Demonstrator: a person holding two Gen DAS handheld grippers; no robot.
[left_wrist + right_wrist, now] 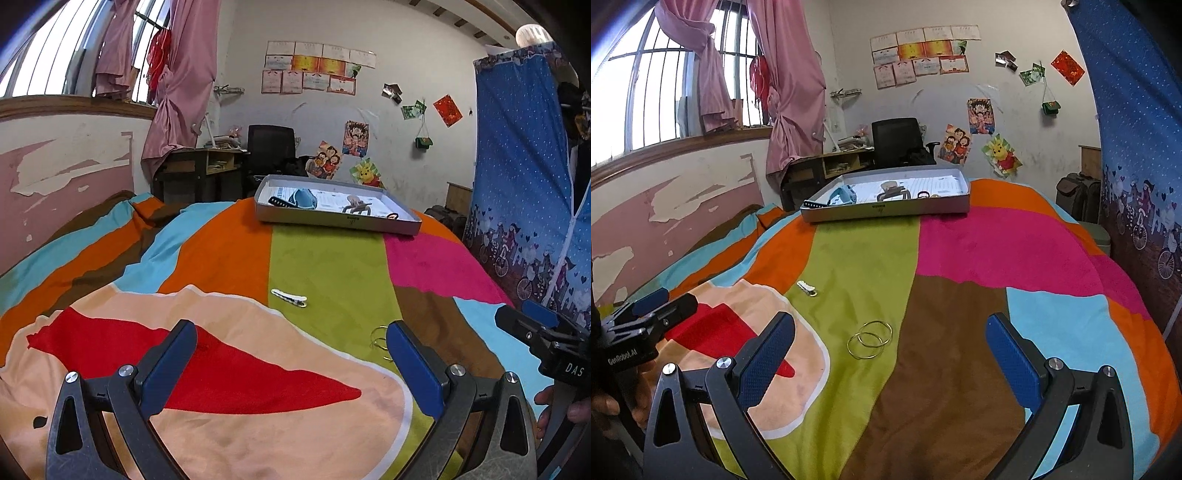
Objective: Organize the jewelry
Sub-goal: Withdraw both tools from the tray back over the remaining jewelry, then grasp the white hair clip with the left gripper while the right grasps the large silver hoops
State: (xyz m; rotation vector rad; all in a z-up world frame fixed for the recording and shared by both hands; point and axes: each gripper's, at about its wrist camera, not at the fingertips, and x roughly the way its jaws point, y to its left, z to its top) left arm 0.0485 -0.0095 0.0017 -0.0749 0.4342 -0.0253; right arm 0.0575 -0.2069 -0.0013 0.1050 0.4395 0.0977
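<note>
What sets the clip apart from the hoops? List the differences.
1. The clip is white and long and narrow; the hoops are thin gold rings.
2. The clip is one piece; the hoops are two rings that overlap.
3. The clip lies nearer the tray; the hoops lie nearer the grippers.
Both lie loose on the green stripe of the bedspread, outside the tray.

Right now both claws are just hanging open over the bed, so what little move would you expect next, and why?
Probably the right gripper eases forward and down onto the gold rings. Its jaws stand wide open and empty, and the two overlapping rings lie on the green stripe just ahead, between its fingers. The white hair clip lies farther off, and the tray already holds other pieces.
</note>
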